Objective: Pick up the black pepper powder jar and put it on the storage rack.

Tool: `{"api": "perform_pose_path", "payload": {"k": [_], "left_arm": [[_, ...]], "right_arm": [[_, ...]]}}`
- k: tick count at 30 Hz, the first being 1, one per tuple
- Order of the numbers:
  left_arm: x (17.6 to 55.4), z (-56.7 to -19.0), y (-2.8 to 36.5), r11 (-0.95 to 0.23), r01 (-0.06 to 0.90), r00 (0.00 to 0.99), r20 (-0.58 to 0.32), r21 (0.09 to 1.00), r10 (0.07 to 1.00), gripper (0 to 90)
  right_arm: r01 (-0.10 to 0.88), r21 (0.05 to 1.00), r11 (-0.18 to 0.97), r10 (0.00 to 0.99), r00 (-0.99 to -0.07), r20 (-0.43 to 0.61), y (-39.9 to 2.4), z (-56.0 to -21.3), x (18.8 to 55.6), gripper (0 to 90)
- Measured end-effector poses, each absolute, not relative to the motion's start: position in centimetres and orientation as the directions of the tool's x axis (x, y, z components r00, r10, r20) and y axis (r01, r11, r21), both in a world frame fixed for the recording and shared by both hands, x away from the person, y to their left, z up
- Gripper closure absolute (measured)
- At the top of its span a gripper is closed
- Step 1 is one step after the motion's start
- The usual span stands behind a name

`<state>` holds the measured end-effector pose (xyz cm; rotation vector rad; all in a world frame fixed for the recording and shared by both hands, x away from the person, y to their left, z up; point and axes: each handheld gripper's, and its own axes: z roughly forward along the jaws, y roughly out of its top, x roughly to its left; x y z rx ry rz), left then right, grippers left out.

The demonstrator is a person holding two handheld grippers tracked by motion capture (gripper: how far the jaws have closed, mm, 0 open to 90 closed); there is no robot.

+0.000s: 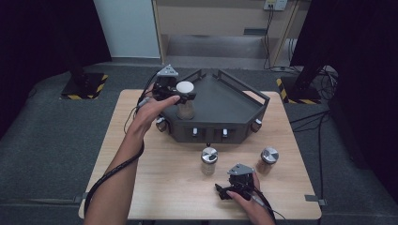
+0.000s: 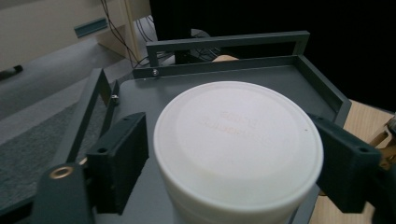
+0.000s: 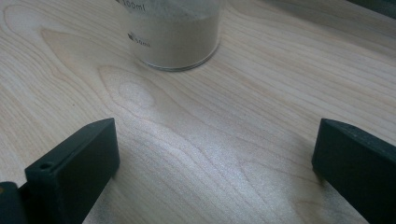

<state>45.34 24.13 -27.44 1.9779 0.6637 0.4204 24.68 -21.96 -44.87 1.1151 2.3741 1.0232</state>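
Note:
A jar of tan powder with a white lid (image 1: 185,87) stands in the left part of the dark grey tray (image 1: 225,101). My left gripper (image 1: 181,95) reaches over the tray's left wall and straddles the jar at lid height. In the left gripper view the white lid (image 2: 238,140) sits between the jaws of the left gripper (image 2: 233,161), with a thin gap at the left pad. My right gripper (image 1: 225,190) rests near the table's front edge. It (image 3: 215,154) stands open over bare wood, with a powder jar (image 3: 177,37) just ahead of it.
Two metal-lidded jars (image 1: 209,159) (image 1: 268,158) stand on the wooden table (image 1: 155,183) in front of the tray. The tray has raised rails (image 2: 229,39) at its far side. Cables and stands lie on the floor behind the table.

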Motion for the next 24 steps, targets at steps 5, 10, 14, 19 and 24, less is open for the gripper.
{"api": "perform_pose_path", "payload": {"k": [5, 10, 14, 19, 24], "left_arm": [[44.6, -26.7, 24.3, -0.411, 0.266, 0.792, 0.045, 0.872, 0.608, 11.9], [43.9, -26.3, 24.1, -0.447, 0.262, 0.791, 0.075, 0.855, 0.607, 10.4], [43.4, -26.5, 24.5, -0.449, 0.266, 0.782, 0.081, 0.853, 0.617, 8.5], [42.4, -26.9, 25.1, -0.43, 0.271, 0.764, 0.079, 0.861, 0.64, 6.9], [41.1, -27.2, 25.9, -0.416, 0.275, 0.751, 0.076, 0.867, 0.656, 5.7]], "right_arm": [[0.534, 0.724, 0.437, 0.767, -0.642, 0.01, -22.0, -44.9, 24.7, 0.8], [0.534, 0.724, 0.437, 0.767, -0.641, 0.01, -22.0, -44.9, 24.7, 0.7], [0.534, 0.724, 0.437, 0.767, -0.641, 0.01, -22.0, -44.9, 24.7, 0.7], [0.534, 0.724, 0.437, 0.767, -0.642, 0.01, -22.0, -44.9, 24.7, 0.7], [0.534, 0.724, 0.437, 0.767, -0.641, 0.01, -22.0, -44.9, 24.7, 0.7]]}}
